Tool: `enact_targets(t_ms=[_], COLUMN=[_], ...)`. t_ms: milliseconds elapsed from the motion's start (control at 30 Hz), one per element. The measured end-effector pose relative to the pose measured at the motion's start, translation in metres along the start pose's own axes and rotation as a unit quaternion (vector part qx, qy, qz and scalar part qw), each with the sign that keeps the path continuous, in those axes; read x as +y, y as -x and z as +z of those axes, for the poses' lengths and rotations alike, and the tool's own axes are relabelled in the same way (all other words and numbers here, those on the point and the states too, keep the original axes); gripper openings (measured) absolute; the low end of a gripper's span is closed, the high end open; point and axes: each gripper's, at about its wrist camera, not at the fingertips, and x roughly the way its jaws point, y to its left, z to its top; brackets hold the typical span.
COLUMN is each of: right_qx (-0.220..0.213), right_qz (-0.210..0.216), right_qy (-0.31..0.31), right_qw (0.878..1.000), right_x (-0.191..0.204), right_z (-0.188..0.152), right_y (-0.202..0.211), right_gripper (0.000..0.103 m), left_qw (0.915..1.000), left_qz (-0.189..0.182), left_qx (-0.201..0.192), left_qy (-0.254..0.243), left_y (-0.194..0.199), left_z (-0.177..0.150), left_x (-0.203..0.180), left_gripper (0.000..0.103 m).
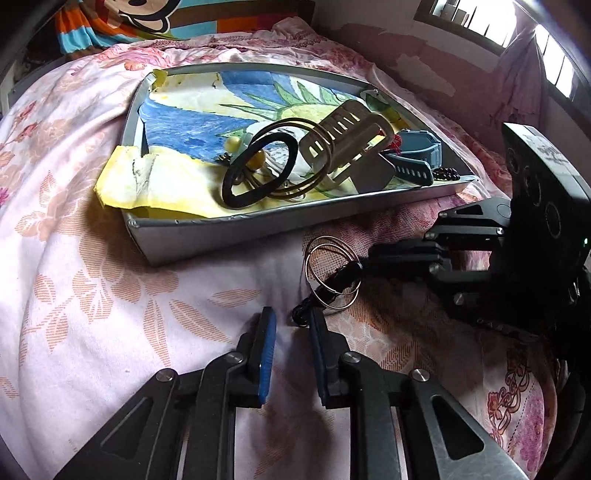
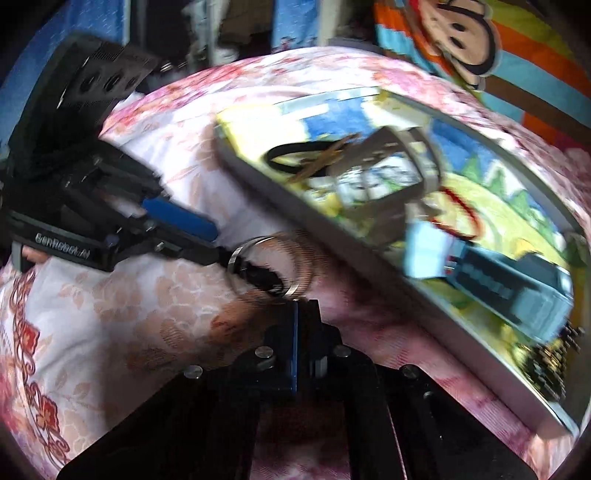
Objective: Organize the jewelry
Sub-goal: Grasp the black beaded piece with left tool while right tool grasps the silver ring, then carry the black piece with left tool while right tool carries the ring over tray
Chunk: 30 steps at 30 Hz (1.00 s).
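A grey tray (image 1: 236, 230) lined with a painted paper sits on the bed. It holds a black hair band (image 1: 236, 192), brown bangles (image 1: 295, 125), a cream hair claw (image 1: 343, 140), a grey watch (image 1: 417, 155) and dark beads (image 1: 447, 173). Thin silver bangles (image 1: 332, 273) with a black cord (image 1: 306, 310) through them are in front of the tray. My right gripper (image 1: 354, 269) is shut on the black cord. My left gripper (image 1: 291, 332) is open just below the cord's end. The blurred right wrist view shows the bangles (image 2: 266, 266), my shut right gripper (image 2: 295, 306) and my left gripper (image 2: 218, 240).
A pink floral sheet (image 1: 92, 295) covers the bed. A striped cartoon pillow (image 1: 122, 22) lies at the head. A pink wall and a window (image 1: 517, 37) are at the right.
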Motion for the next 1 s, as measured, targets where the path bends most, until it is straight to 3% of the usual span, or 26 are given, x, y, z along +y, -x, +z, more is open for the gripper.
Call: enact_targets(t_ms=[300, 467, 600, 833, 867, 933, 1000], right_qx=[0.003, 0.003, 0.011, 0.046, 0.050, 0.062, 0.068], right_qz=[0.010, 0.039, 0.039, 0.001, -0.001, -0.004, -0.006], right_qy=[-0.085, -0.130, -0.137, -0.101, -0.097, -0.082, -0.074], right_qw=[0.996, 0.991, 0.990, 0.994, 0.994, 0.995, 0.995], right_x=[-0.022, -0.026, -0.023, -0.006, -0.005, 0.000, 0.003], right_z=[0.006, 0.009, 0.012, 0.019, 0.019, 0.020, 0.019], right_y=[-0.013, -0.022, -0.029, -0.042, -0.042, -0.044, -0.043], right_gripper=[0.005, 0.015, 0.021, 0.022, 0.021, 0.009, 0.003], left_qw=[1.0000, 1.0000, 0.9999, 0.9999, 0.9998, 0.9998, 0.9997], left_qz=[0.002, 0.006, 0.008, 0.012, 0.013, 0.012, 0.012], left_qx=[0.002, 0.003, 0.004, 0.006, 0.006, 0.005, 0.005], left_qy=[-0.004, -0.005, -0.006, -0.009, -0.011, -0.015, -0.021], left_y=[-0.002, -0.004, -0.004, -0.005, -0.005, -0.006, -0.006], left_z=[0.001, 0.001, 0.002, 0.002, 0.002, 0.002, 0.002], left_x=[-0.002, -0.002, -0.003, -0.005, -0.006, -0.008, -0.010], left_gripper=[0.018, 0.018, 0.018, 0.018, 0.018, 0.011, 0.011])
